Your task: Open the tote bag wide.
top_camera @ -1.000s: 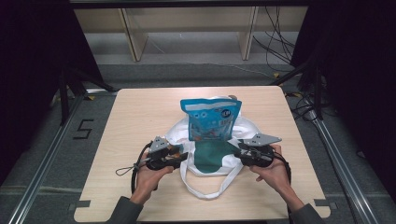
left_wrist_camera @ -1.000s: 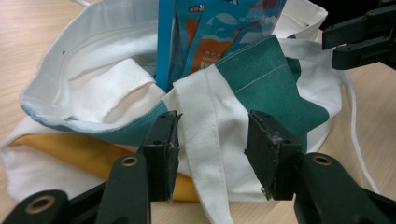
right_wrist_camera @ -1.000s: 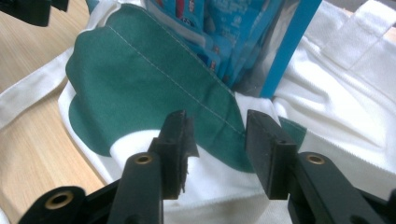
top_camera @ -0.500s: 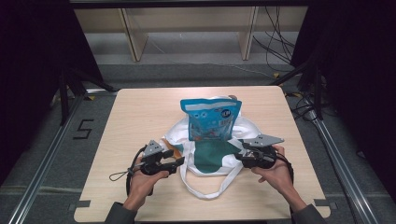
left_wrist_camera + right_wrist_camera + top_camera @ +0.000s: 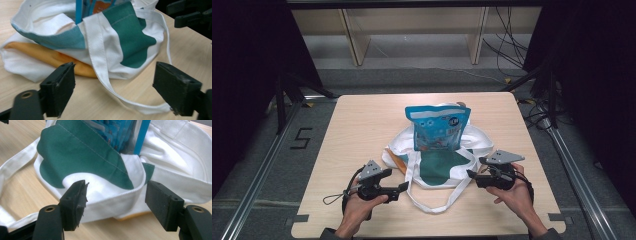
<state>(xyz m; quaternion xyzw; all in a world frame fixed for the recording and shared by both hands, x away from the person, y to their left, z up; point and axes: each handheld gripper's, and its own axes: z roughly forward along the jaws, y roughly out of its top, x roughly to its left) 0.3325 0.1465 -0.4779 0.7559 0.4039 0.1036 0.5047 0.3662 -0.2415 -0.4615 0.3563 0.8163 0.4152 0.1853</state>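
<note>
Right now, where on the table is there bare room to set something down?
The table is bare left of the tote bag, from the far edge to the left gripper. A narrower strip runs right of the bag. The middle is crowded by bag, blue pouch and straps.

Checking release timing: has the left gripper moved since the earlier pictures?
Yes. The left gripper has slid toward the near table edge, away from the white-and-green cloth tote bag, jaws opening, empty.

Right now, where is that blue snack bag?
In the high view the blue snack bag stands upright in the mouth of the white and green tote bag, mid-table, beyond the left gripper and right gripper.
</note>
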